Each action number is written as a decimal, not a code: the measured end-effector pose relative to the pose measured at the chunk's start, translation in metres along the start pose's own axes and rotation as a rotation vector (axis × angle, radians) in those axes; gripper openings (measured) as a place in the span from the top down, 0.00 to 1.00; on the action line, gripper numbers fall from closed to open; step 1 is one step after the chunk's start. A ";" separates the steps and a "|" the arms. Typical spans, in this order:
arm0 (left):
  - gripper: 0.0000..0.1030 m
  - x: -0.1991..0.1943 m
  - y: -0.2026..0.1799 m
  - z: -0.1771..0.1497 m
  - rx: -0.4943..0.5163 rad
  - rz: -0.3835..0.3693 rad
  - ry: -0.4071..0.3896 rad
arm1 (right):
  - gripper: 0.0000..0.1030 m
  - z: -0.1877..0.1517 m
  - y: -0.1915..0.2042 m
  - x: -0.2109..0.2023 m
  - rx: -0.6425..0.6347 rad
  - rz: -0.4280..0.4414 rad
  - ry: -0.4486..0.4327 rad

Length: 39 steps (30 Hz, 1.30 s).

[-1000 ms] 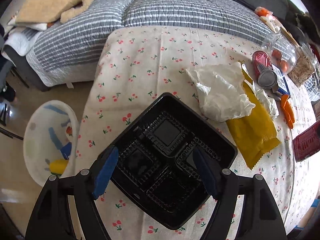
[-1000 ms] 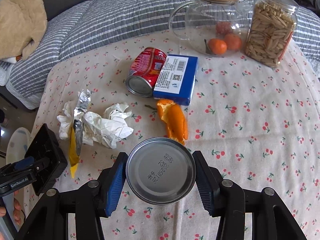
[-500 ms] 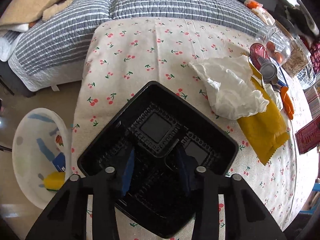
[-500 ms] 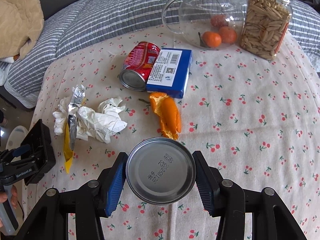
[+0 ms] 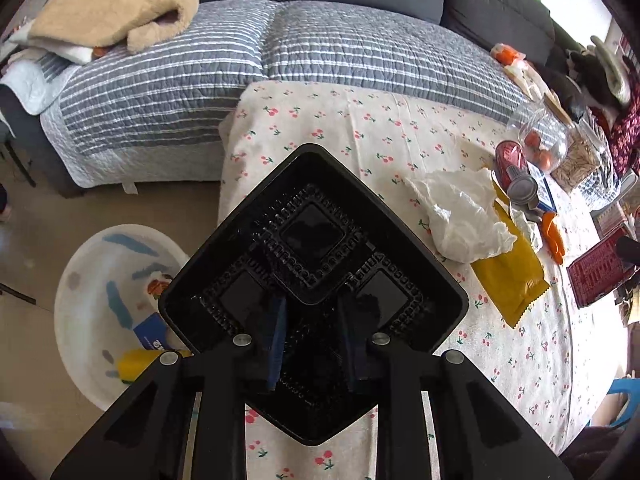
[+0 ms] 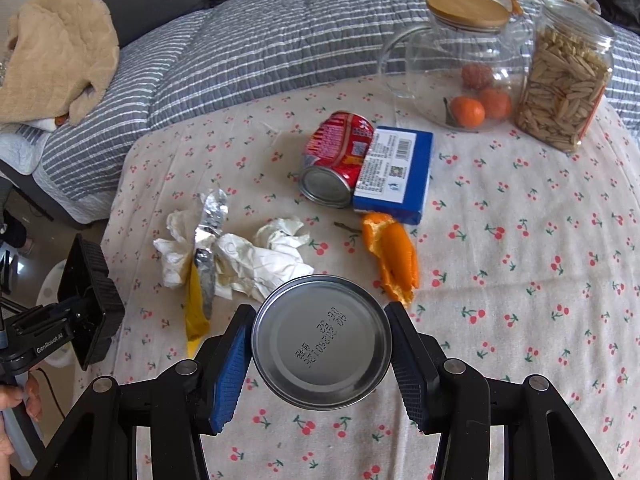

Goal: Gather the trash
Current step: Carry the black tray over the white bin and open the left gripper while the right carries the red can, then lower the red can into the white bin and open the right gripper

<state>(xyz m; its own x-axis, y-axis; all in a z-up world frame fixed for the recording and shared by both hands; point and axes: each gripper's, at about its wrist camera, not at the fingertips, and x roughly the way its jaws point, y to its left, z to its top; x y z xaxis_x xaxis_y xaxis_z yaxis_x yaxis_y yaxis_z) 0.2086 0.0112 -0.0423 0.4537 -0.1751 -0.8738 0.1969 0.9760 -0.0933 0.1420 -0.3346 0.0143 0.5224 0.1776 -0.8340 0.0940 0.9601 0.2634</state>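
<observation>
Left gripper (image 5: 312, 344) is pinching the black tray (image 5: 316, 240) at lower centre — light, flexible; right gripper (image 6: 320, 354) is clamping a tin can (image 6: 322, 342) — stiff, slippery.

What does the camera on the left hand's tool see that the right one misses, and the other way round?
Only the left view shows the white bin on the floor and the inside of the black tray. Only the right view shows the silver can in the right gripper and the wooden lid. Both show the crumpled tissue, red can and orange peel.
</observation>
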 end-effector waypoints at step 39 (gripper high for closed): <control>0.08 -0.052 0.192 -0.068 -0.286 0.209 0.032 | 0.45 -0.016 0.236 0.086 -0.311 0.130 0.072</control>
<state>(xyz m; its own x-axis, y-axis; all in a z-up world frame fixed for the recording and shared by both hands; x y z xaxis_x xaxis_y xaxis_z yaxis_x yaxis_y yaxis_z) 0.1637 0.2161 -0.0476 0.4300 0.0321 -0.9023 -0.1506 0.9879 -0.0366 0.1959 -0.0888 -0.0032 0.4510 0.3068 -0.8381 -0.2377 0.9464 0.2185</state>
